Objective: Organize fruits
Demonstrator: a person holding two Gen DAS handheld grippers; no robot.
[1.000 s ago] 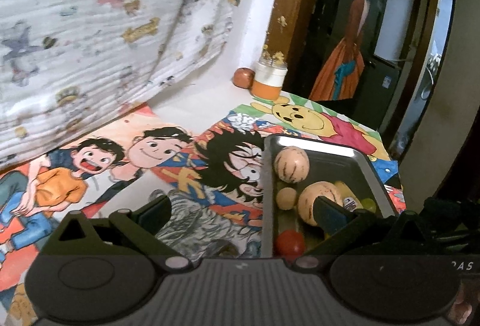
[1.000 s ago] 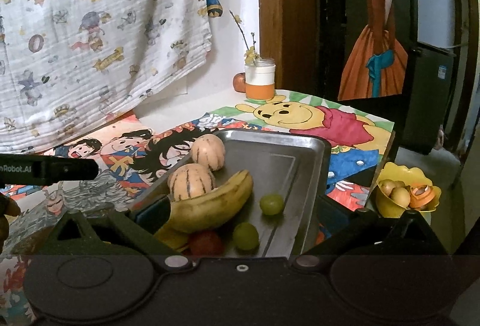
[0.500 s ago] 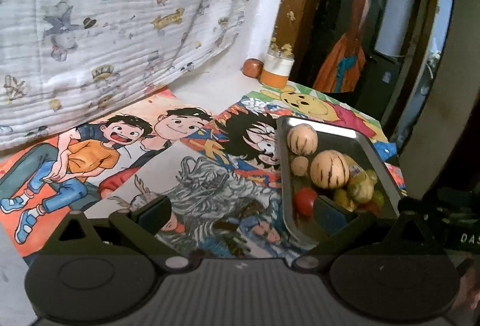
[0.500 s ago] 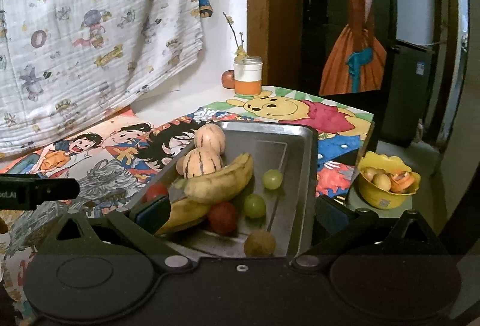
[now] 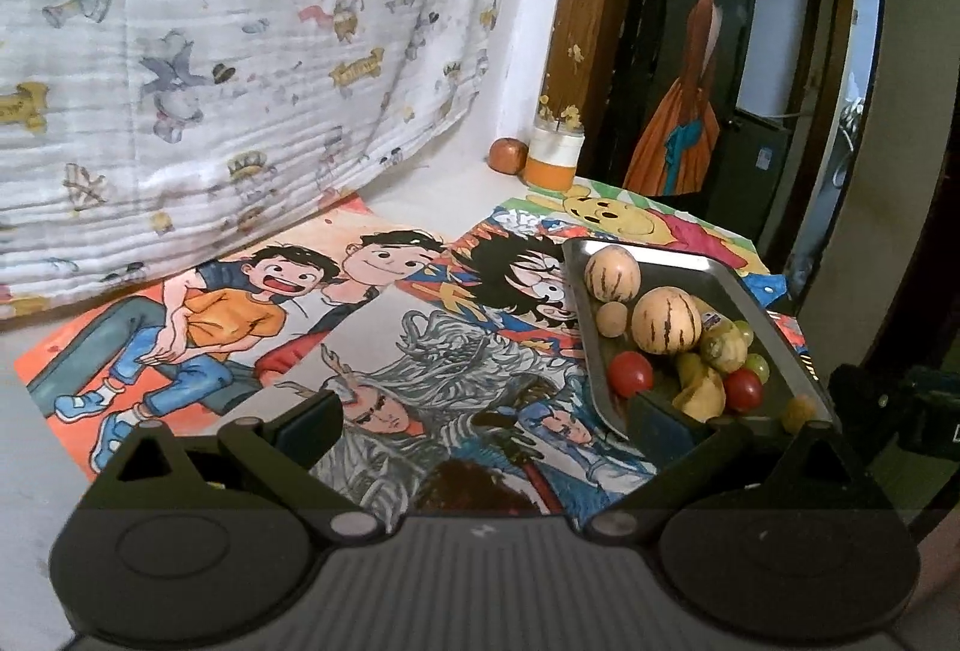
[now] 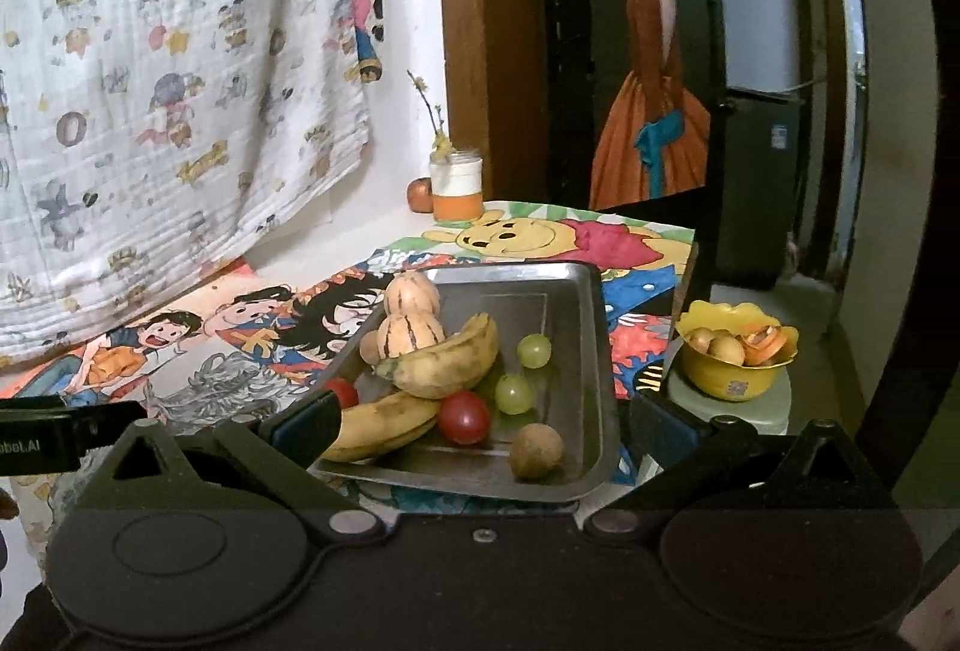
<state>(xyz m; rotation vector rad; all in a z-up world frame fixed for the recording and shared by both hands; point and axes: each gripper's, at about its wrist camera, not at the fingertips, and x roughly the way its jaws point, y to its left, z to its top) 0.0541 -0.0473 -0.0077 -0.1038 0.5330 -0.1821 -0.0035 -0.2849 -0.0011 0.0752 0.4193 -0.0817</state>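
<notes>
A metal tray (image 6: 585, 345) on the cartoon-print table holds two striped melons (image 6: 411, 336), two bananas (image 6: 447, 366), two green grapes (image 6: 515, 393), red tomatoes (image 6: 463, 416) and a small brown fruit (image 6: 536, 451). In the left wrist view the same tray (image 5: 744, 300) lies to the right, with a striped melon (image 5: 666, 321) and a tomato (image 5: 630, 374) showing. My right gripper (image 6: 483, 426) stands open just in front of the tray's near edge, nothing between its fingers. My left gripper (image 5: 486, 426) is open too, above the drawings left of the tray.
A yellow bowl (image 6: 735, 360) with small fruits and peel stands on a stool right of the table. A jar (image 6: 456, 186) and an apple (image 6: 420, 195) sit at the back by the wall. A printed cloth (image 6: 174, 69) hangs behind. The table's right edge drops off.
Both grippers have drawn back and up from the tray, so more of the table and tray shows. The left gripper's view has swung left. Both stay open.
</notes>
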